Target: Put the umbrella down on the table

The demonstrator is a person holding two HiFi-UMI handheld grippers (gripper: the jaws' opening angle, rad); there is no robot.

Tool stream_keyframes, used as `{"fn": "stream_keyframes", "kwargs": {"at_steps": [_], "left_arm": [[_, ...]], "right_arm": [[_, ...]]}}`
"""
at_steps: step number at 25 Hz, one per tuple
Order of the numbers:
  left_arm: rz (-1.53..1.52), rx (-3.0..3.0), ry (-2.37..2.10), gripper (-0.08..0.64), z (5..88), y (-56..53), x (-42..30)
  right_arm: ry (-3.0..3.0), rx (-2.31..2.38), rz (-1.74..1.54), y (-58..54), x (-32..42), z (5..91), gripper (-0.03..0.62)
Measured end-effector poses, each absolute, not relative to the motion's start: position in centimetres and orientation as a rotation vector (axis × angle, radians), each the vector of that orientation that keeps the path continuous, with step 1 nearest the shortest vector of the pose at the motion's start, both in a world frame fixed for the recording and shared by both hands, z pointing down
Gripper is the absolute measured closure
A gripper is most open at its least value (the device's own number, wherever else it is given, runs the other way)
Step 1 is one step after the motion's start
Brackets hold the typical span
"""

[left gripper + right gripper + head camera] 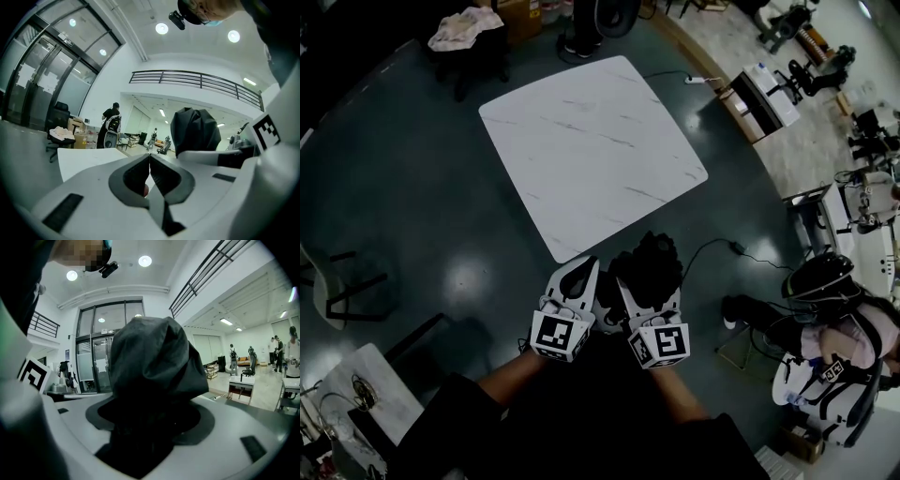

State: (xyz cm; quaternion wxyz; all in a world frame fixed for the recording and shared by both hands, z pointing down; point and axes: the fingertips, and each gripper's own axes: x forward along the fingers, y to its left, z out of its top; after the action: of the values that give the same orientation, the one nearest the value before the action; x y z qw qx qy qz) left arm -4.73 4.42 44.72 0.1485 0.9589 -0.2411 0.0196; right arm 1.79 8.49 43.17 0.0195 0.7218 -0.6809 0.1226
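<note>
A folded black umbrella (pixel 649 267) stands between the jaws of my right gripper (pixel 639 298), which is shut on it; its bunched fabric (pixel 152 366) fills the right gripper view. My left gripper (pixel 578 286) is right beside it on the left, jaws shut with nothing between them (pixel 150 161). The umbrella (pixel 194 131) shows at the right of the left gripper view. Both grippers hover over the floor just short of the near corner of the white marble table (pixel 595 150).
A dark chair with a cloth (pixel 467 30) stands beyond the table's far left. A cable and plug (pixel 727 246) lie on the floor at the right. A person with equipment (pixel 834 337) is at the far right. Another white surface (pixel 356 398) sits near left.
</note>
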Motion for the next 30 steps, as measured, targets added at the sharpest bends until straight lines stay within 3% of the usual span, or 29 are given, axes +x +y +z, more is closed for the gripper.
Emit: {"fn": "stream_keyframes", "kwargs": {"at_steps": [18,30], "left_arm": [[0.032,2.713,-0.793,0.543,46.2,-4.6,-7.9],[0.176,2.65,-0.943,0.543,49.6,-11.9,-3.3]], "right_arm": [[-2.12,2.214,0.459,1.4,-0.8,44.8,0.264],[-2.235,2.167,0.583,-8.8,7.4,48.4,0.264]]}}
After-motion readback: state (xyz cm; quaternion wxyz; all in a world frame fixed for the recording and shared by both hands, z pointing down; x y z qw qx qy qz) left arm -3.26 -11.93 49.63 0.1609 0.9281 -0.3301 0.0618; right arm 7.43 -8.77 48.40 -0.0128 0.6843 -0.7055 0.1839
